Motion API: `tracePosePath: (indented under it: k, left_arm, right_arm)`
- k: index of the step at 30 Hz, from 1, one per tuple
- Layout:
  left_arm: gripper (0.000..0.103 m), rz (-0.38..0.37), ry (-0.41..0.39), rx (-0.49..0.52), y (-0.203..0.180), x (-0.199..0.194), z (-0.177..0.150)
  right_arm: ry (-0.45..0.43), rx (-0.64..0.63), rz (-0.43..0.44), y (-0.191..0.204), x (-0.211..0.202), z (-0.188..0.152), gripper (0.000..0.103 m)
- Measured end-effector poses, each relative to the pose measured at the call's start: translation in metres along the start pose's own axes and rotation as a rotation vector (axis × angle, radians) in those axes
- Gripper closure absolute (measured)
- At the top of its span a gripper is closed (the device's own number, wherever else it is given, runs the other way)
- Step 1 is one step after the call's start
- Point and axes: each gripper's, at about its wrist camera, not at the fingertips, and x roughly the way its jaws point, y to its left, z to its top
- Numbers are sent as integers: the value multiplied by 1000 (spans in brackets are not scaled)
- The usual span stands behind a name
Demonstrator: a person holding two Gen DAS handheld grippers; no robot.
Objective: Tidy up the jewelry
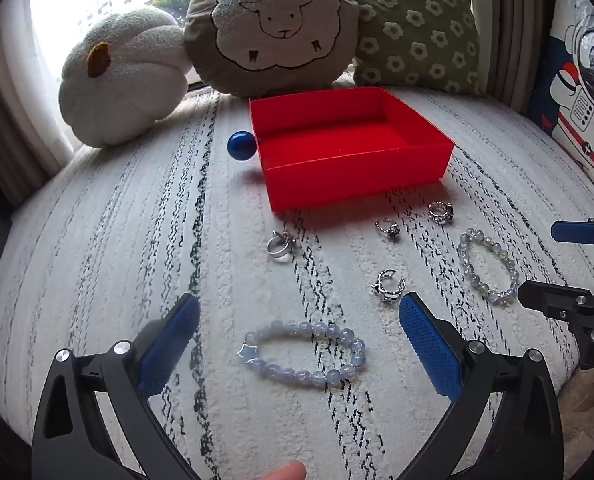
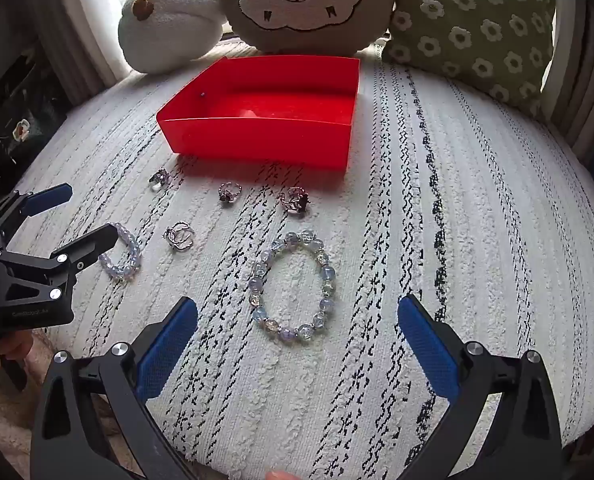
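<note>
nearest the left wrist camera we see the left gripper point(image 1: 299, 316), its blue pads spread wide with nothing between them, hanging above the pale blue bracelet point(image 1: 303, 354) with a star charm. nearest the right wrist camera we see the right gripper point(image 2: 297, 316), equally wide and empty, over the mixed-bead bracelet point(image 2: 293, 286). neither tool touches any item.

status of the task, as we judge it:

- the red tray point(image 1: 357, 184) stands on the white striped cover point(image 1: 117, 260), in front of the cushions. its floor looks bare; we find no jewelry in it.
- all jewelry lies outside the tray, on the cover in front of it.
- we count four rings: one near the tray's left front corner point(image 1: 281, 242), one with a dark stone point(image 1: 387, 229), one wide band point(image 1: 440, 212) just beside the tray's shadow, and one open silver ring point(image 1: 387, 286) between the two bracelets.
- both bracelets lie flat, well apart from each other.
- a blue ball point(image 1: 241, 145) touches or nearly touches the tray's left wall; whether it belongs to the task we cannot tell.

we conclude that no item is sorted yet. six pieces remain. each gripper is placed to start with the bracelet below it.
</note>
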Motion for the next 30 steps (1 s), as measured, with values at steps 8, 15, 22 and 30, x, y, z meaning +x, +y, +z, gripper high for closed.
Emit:
tracePosePath:
  k: [8,15,22,30]
  left_arm:
    - [7,-2,11,5,-1,1,-1]
    - [7,-5,16,-3,2,1,-1]
    - [7,-3,22,-2,1,2,-2]
    - [7,-5,28,-2,2,4,-3]
  right_arm:
    - [1,-3,2,3,3,-1,4]
    - [3,1,2,2,3,0,4]
    - [3,1,1,2,1,-1,4]
    - [2,2,0,3,4,-1,4]
